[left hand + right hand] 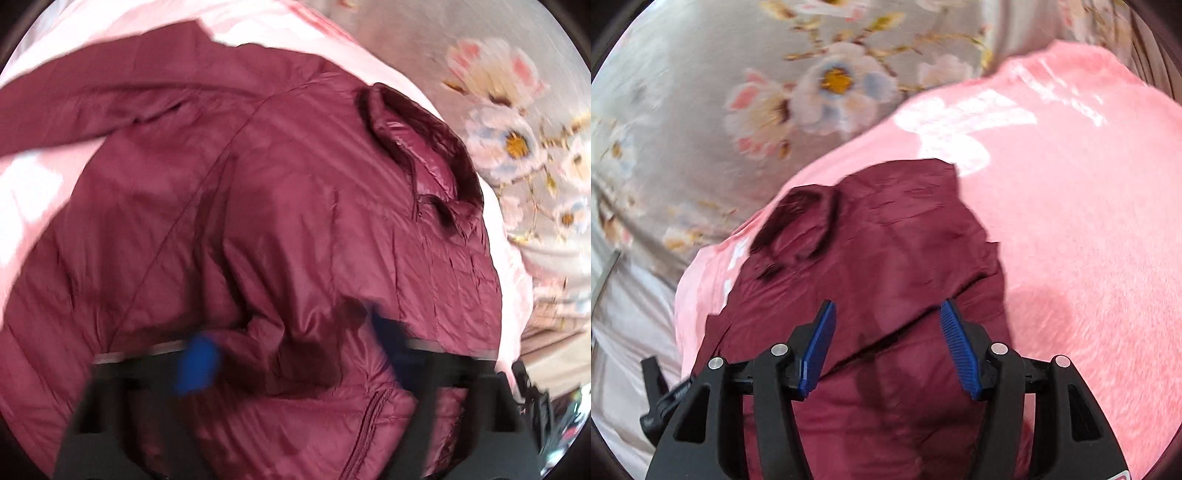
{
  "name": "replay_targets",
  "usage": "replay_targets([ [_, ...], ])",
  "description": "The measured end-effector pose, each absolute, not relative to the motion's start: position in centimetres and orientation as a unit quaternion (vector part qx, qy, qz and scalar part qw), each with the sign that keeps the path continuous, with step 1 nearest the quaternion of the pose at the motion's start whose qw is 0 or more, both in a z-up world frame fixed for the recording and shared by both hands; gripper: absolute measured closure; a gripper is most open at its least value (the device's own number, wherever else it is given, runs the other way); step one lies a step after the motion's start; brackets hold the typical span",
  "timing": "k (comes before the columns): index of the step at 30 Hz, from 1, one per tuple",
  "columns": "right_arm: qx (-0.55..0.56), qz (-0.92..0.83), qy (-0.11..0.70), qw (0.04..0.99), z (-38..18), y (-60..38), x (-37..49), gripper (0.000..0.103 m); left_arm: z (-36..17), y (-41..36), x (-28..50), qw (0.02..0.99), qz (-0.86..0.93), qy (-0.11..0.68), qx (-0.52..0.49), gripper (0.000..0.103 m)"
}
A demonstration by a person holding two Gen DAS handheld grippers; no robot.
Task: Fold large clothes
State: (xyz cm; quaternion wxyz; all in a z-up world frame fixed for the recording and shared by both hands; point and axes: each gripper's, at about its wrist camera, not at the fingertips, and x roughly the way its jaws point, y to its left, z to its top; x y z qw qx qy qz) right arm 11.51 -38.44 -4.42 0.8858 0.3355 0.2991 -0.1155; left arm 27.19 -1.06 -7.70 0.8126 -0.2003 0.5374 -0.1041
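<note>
A maroon quilted jacket [258, 206] lies spread on a pink blanket [29, 199], collar [417, 147] at the upper right, one sleeve stretched to the upper left. My left gripper [291, 354] sits low over the jacket's lower part with its blue pads wide apart; a fold of fabric bulges between them, and the view is blurred. In the right wrist view the jacket [886, 251] lies partly folded, collar [798, 221] at the left. My right gripper [888, 314] is open just above it, holding nothing.
The pink blanket [1071, 221] lies on a grey floral bedsheet [701, 110], which also shows in the left wrist view [517, 110]. The other gripper's black handle [657, 391] shows at the lower left of the right wrist view.
</note>
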Motion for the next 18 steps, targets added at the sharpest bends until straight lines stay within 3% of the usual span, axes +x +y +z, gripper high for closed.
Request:
replay_targets([
  [1,0.351,-0.117,0.304,0.878,-5.1,-39.3,12.2,0.044,-7.6,-1.3,27.6,0.812,-0.114,0.539,-0.193,0.088],
  [5,0.41,-0.122,0.325,0.843,-7.6,-41.5,14.8,0.052,-5.8,-0.4,29.2,0.836,-0.109,0.507,-0.18,0.097],
  [9,0.432,-0.136,0.326,0.83,-8.7,-42.9,16.0,0.096,-3.6,0.2,30.8,0.861,-0.108,0.47,-0.16,0.097],
  [14,0.41,-0.148,0.239,0.868,-5.6,-42.9,15.1,0.101,-5.7,-0.8,31.7,0.864,-0.101,0.48,-0.114,0.097],
  [18,0.345,-0.186,0.278,0.877,-6.3,-42.1,16.1,0.102,-8.6,-1.8,31.5,0.861,-0.094,0.49,-0.099,0.097],
])
